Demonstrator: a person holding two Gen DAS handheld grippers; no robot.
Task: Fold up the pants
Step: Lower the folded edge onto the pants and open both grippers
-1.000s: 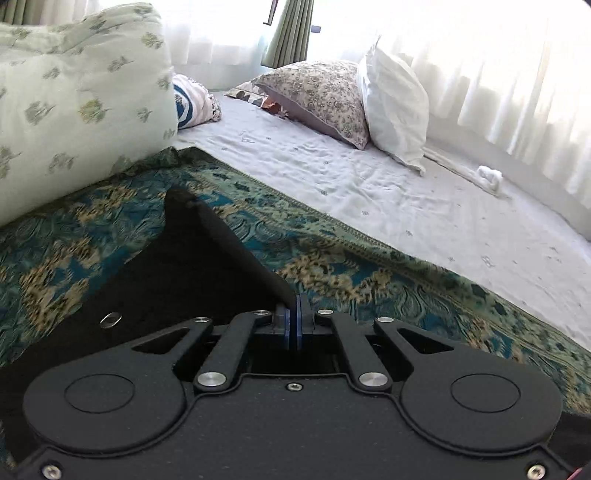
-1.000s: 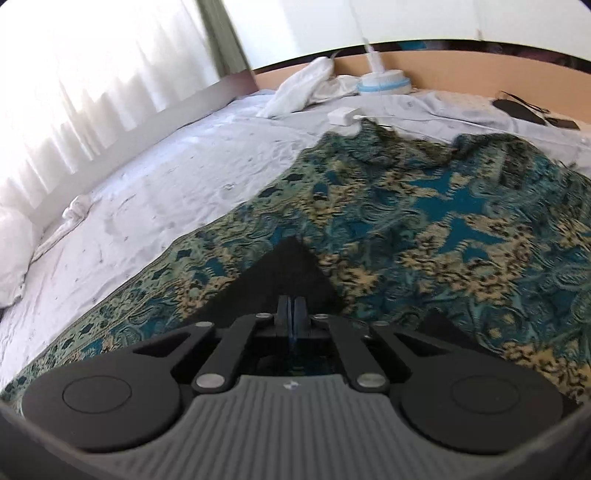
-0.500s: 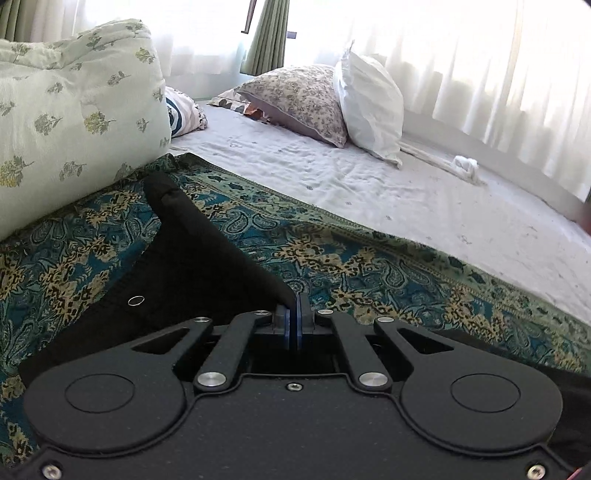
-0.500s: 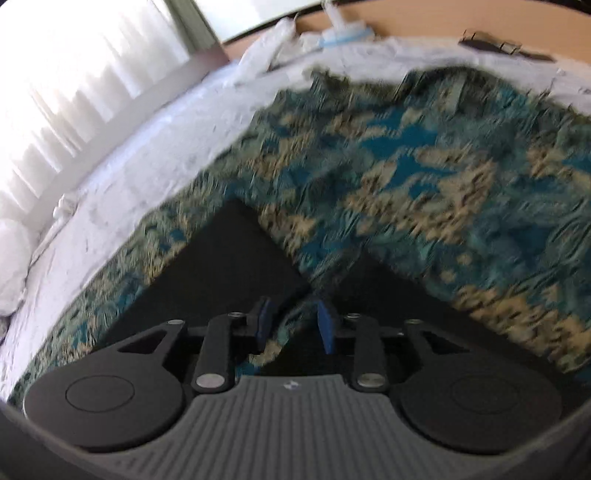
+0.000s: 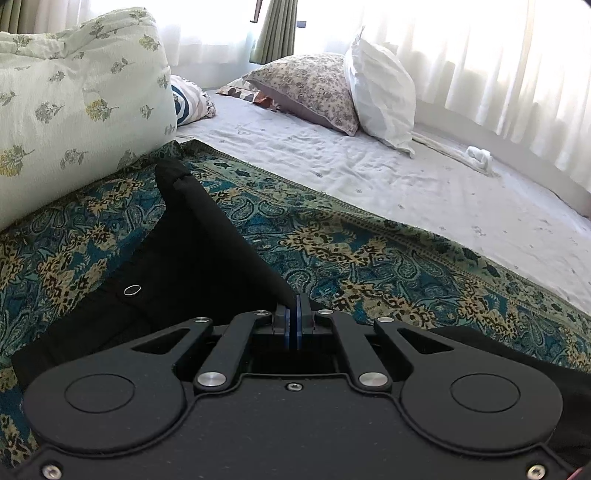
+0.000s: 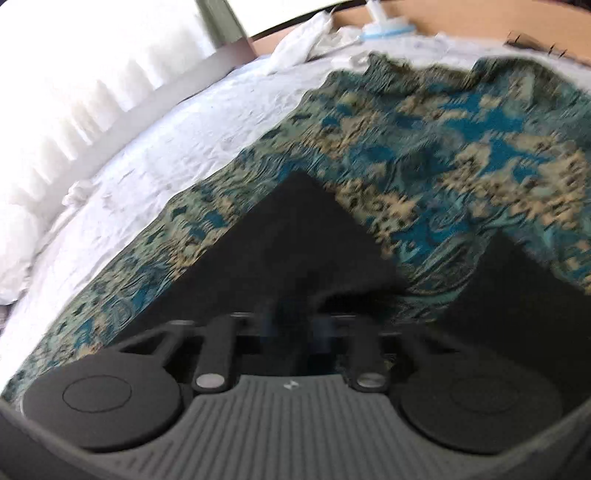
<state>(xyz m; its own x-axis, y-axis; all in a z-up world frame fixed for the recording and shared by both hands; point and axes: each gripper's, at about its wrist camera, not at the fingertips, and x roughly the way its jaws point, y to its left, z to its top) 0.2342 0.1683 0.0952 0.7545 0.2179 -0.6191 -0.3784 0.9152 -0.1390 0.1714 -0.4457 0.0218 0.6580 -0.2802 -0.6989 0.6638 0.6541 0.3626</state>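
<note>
Black pants (image 5: pixel 192 258) lie on a teal and gold patterned blanket (image 5: pixel 369 254) on the bed. In the left wrist view a silver eyelet (image 5: pixel 132 290) marks their waist end. My left gripper (image 5: pixel 294 314) is shut on a fold of the black fabric. In the right wrist view, which is blurred, two black leg ends (image 6: pixel 295 243) lie flat on the blanket (image 6: pixel 443 140). My right gripper (image 6: pixel 291 328) is open just above the fabric, holding nothing.
A big floral duvet (image 5: pixel 74 96) is piled at the left. Two pillows (image 5: pixel 380 88) lean at the far side by the curtains. White bedsheet (image 6: pixel 166 147) borders the blanket. A wooden headboard (image 6: pixel 461 22) with small items lies beyond.
My right gripper has opened and let go of the pants leg, then pulled back as the leg ends settled flat. My left gripper stays shut on the fabric and has lowered slightly.
</note>
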